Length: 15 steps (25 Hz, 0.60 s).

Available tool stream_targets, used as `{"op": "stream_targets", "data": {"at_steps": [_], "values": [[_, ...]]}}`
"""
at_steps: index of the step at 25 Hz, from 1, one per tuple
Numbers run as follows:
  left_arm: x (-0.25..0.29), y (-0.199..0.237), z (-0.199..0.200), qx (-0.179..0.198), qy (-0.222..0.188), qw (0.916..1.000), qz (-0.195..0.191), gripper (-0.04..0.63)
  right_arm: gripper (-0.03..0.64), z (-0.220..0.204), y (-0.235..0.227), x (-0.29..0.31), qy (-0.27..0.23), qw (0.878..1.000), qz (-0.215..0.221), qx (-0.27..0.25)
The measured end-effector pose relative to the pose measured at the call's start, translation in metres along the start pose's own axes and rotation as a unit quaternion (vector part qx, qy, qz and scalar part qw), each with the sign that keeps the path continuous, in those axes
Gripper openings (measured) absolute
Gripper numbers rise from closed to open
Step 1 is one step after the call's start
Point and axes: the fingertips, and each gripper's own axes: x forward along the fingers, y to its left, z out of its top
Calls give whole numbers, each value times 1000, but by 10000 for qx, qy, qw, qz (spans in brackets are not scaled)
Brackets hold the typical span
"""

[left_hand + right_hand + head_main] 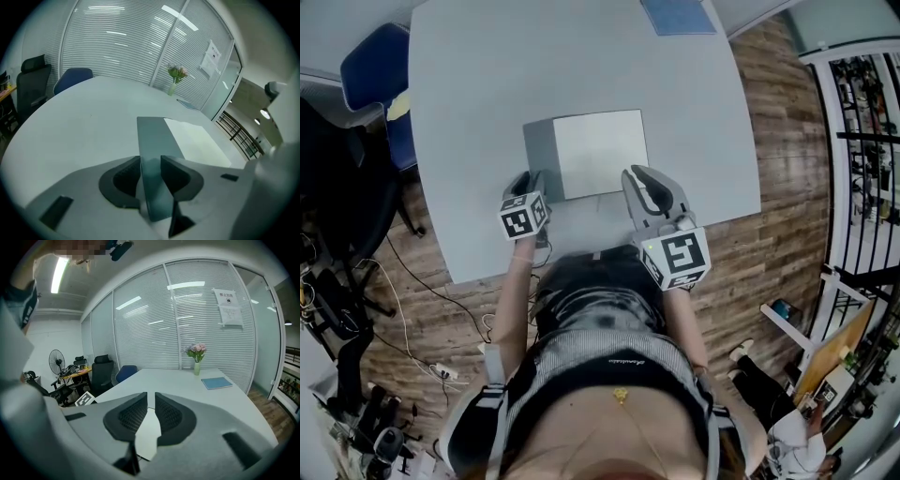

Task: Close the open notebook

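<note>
Room: glass-walled office with slatted blinds; blue chair (370,66) at the far left of a large pale grey desk (478,112).
Desk top: mostly bare; blue book (677,14) at the far edge, vase of flowers (197,357) near it.
Notebook (586,155): lies open near the front edge of the desk, directly in front of the person; white page (605,150) flat on the right, grey cover (540,159) on the left.
Left hand-held gripper (532,180): at the near left corner of the notebook, pointing steeply down; jaws spread wide with the grey cover passing between them, pads seemingly not squeezing it.
Right hand-held gripper (639,178): hovers at the near right corner of the notebook; jaws only a narrow slit apart, holding nothing, white page visible below the slit.
Stage, as a judgement: closing barely begun; cover needs gripping and swinging over onto the white page.
Risk one: without a squeeze from the pads, cover likely to slide out and flop back open.
Risk two: pulling from one corner only could drag or spin the whole notebook across the smooth desk, since nothing pins the right side down.
Risk three: right hand-held gripper sits in the cover's path; cover could land on it and end up propped ajar.
</note>
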Motion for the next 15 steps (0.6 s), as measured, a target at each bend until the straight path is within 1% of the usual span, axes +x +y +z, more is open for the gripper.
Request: {"op": "stream_targets", "data": {"at_steps": [4, 6, 8, 10, 12, 15], "values": [[-2, -2, 2, -337, -28, 9993, -160, 112, 52, 2, 0, -3, -57, 10000, -2, -1], [0, -1, 2, -582, -80, 9979, -285, 112, 52, 3, 1, -2, -73, 10000, 8, 11], [4, -4, 0, -924, -174, 9941, -539, 112, 52, 4, 1, -2, -92, 10000, 24, 19], [4, -5, 0, -1134, -284, 9905, -722, 112, 52, 4, 1, -2, -118, 9999, 22, 30], [-2, -3, 5, -1152, -387, 9899, -724, 110, 52, 6, 3, -4, -136, 9999, 32, 22], [-13, 2, 15, -1075, -517, 9906, -670, 110, 52, 8, 3, -5, -158, 9999, 36, 13]]}}
